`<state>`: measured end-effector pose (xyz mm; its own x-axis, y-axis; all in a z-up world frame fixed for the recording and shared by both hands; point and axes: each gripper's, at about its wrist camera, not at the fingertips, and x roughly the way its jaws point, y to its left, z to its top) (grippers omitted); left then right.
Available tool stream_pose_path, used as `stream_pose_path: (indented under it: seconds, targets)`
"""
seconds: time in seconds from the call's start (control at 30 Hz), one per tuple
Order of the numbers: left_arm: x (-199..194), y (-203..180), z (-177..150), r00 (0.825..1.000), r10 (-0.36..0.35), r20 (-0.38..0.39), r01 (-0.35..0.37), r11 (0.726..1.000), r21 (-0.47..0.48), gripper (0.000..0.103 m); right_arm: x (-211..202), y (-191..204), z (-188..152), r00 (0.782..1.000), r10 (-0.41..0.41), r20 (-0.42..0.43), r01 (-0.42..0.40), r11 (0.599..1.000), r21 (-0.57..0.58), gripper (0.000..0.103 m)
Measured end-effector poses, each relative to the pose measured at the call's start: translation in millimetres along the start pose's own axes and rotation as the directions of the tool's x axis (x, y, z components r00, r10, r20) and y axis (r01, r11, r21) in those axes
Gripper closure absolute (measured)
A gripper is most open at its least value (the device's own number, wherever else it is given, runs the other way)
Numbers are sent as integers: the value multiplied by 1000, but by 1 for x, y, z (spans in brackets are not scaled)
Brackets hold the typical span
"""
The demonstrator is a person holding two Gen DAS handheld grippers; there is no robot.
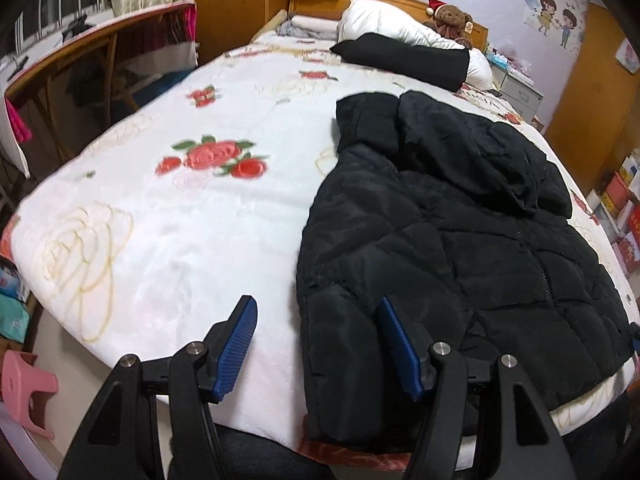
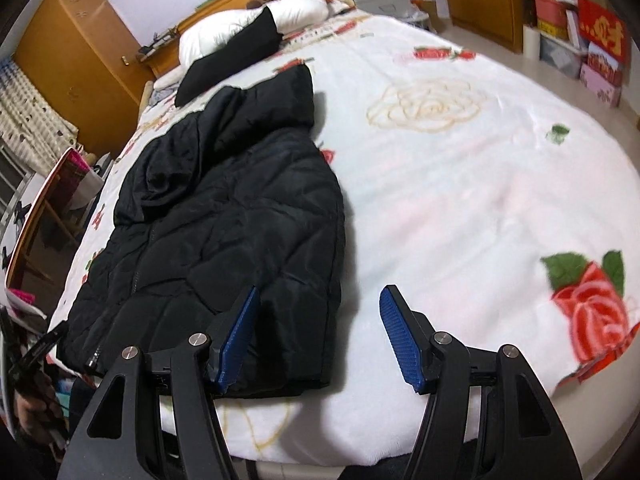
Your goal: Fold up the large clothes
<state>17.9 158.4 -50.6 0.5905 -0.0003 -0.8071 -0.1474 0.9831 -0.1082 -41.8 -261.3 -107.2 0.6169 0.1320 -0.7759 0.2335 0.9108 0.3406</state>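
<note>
At the bottom of the left wrist view, the left gripper (image 1: pixel 316 346) is seen with its blue pads spread apart; nothing is gripped, though the near left corner of the black quilted jacket (image 1: pixel 448 240) lies between them. In the right wrist view, the right gripper (image 2: pixel 318 336) is likewise parted and empty, its left pad over the jacket's (image 2: pixel 224 216) near right edge.

The jacket is spread zip-up on the floral blanket (image 1: pixel 160 208), hem near the bed's foot, hood towards the headboard.

Only the left wrist view shows a pink stool (image 1: pixel 24 388) at lower left and a cartoon wall sticker (image 1: pixel 556 12) at upper right. Only the right wrist view shows a hand (image 2: pixel 32 408) on the other gripper at lower left.

Farther back, both views show a black folded garment (image 1: pixel 404 60), a white pillow (image 1: pixel 384 20) and a teddy bear (image 1: pixel 450 18). At the right view's upper right, stacked boxes (image 2: pixel 596 40) are seen; their contents cannot be told.
</note>
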Motion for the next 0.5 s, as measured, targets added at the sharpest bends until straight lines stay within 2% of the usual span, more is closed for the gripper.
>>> stream_pose_path:
  seconds: [0.2,0.37,0.43,0.5]
  targets:
    - [14,-5,-6,998,-32,-46,32,999,8,37,11,1,-5,999,8,-36,-9,1000,-12,40]
    - [17,-18,-10,996,-50,-67,53,998,33,37,12,11,-11,996,50,-68,-53,998,-45,40]
    - [20,-23,-12,997,-25,-76,29,998,51,37,15,16,-14,995,53,-86,-58,996,-61,41]
    - [21,-25,-12,997,-12,-82,17,998,58,38,17,19,-17,994,36,-101,-42,997,-67,48]
